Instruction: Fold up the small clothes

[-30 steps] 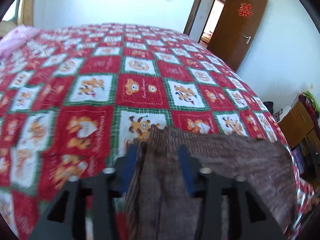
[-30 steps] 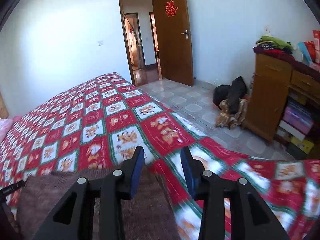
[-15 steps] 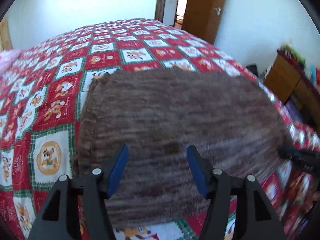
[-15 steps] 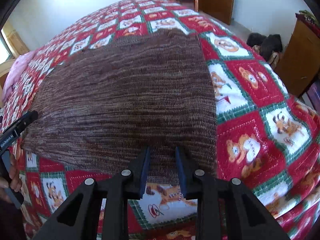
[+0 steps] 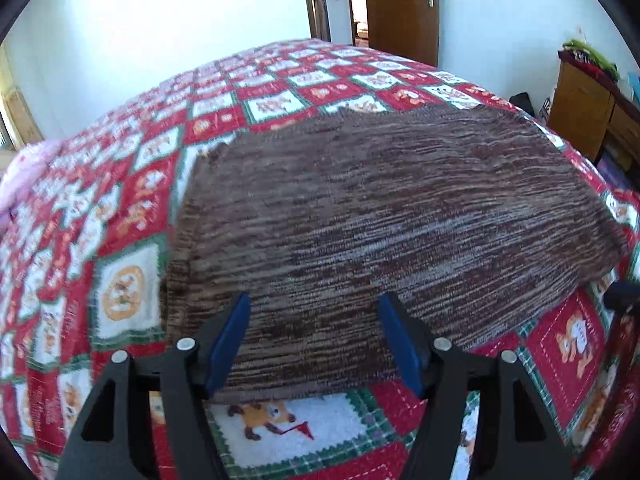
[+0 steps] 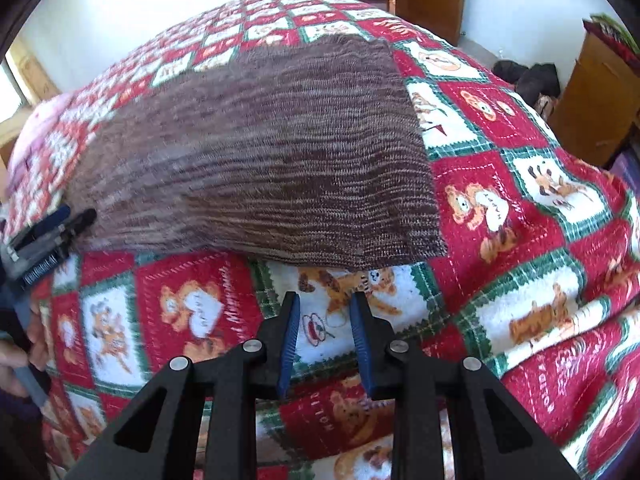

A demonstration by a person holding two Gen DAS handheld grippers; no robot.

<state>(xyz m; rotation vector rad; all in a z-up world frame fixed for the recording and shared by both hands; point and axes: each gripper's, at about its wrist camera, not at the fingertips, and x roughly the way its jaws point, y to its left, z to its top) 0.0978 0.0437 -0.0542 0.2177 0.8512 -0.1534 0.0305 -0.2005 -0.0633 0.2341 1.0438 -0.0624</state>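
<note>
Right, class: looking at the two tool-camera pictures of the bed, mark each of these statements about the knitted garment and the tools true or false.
1. The brown knitted garment lies spread flat on the patterned bedspread. True.
2. The right tool is clamped on the garment. False: nothing is between its fingers, and the garment lies beyond them.
3. The left tool stands open above the garment's near edge. True.
4. The door behind the bed is white. False: it is brown wood.

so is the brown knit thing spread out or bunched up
Spread out: the brown knit garment lies flat on the bedspread, edges straight, neither gripper holding it.
</note>
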